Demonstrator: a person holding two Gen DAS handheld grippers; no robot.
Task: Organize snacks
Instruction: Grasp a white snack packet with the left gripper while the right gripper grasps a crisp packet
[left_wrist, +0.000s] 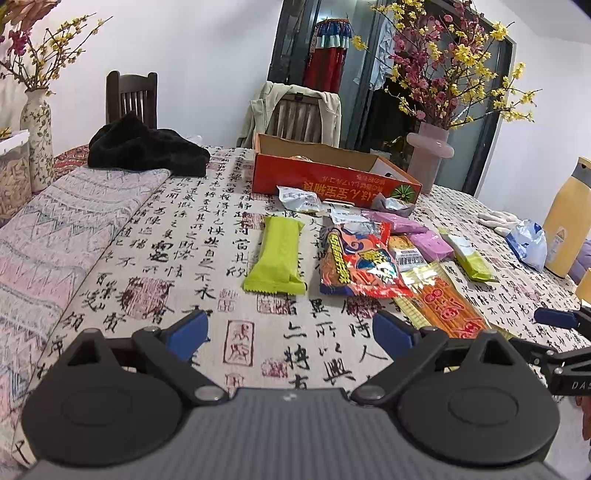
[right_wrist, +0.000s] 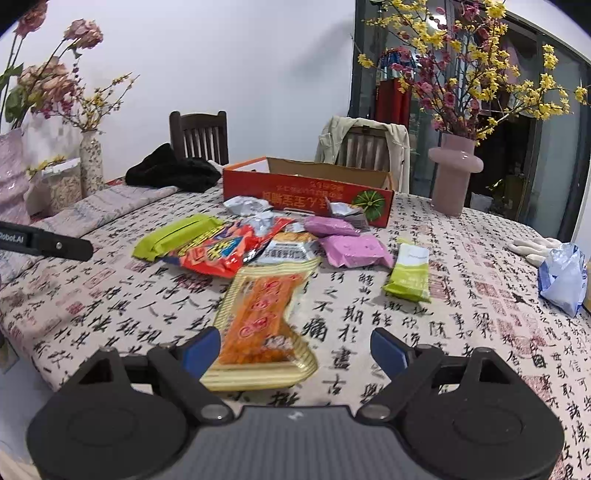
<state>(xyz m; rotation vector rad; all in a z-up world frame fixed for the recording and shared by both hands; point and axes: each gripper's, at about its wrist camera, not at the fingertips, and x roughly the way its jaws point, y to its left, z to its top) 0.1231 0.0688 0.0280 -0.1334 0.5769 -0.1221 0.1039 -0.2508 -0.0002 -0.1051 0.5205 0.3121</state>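
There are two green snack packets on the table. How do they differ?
The larger green packet is plain bright green all over; the smaller green packet has a white upper half. The larger lies alone to the left of the red snack bag; the smaller lies right of the pile, beside the pink packets. Both lie flat and sealed on the tablecloth, untouched by either gripper.

Left gripper (left_wrist: 290, 334), right gripper (right_wrist: 295, 349): black linkage arms carrying blue pads, silver pivot screws showing, grey ribbed body sitting between round black housings.
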